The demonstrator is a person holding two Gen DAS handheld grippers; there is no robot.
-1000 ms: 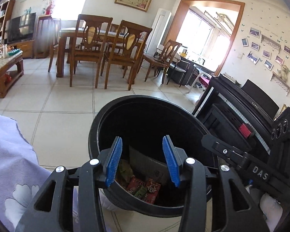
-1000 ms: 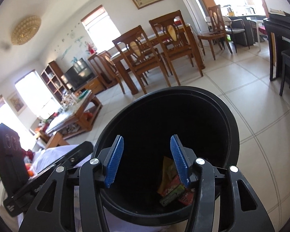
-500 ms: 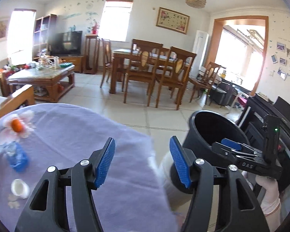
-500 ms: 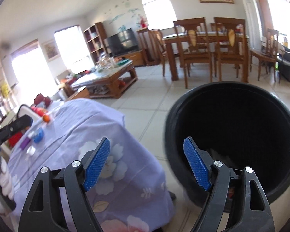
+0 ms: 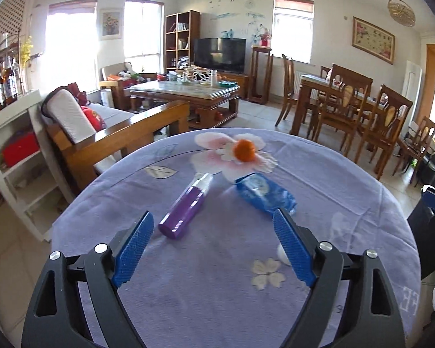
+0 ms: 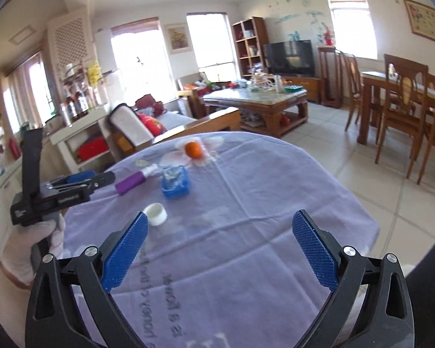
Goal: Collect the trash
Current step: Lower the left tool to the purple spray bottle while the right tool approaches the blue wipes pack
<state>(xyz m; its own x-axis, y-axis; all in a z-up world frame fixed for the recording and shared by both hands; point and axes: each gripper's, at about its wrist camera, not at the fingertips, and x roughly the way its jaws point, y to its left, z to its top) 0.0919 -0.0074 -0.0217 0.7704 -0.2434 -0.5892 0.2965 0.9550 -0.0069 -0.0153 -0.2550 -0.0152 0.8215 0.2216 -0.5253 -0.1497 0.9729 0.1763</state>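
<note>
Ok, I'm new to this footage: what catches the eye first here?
The orange fruit on the cloth's printed flower, at the far side of the lilac tablecloth. Nearer lie a purple bottle and, to its right, a blue packet. Both grippers hang open over the near edge.

Bright daylight, heavy fisheye bend.
I see windows (image 5: pixel 69 49) blown out white, dark vignette at corners, and what may be motion blur softening the tablecloth (image 6: pixel 246 191).
</note>
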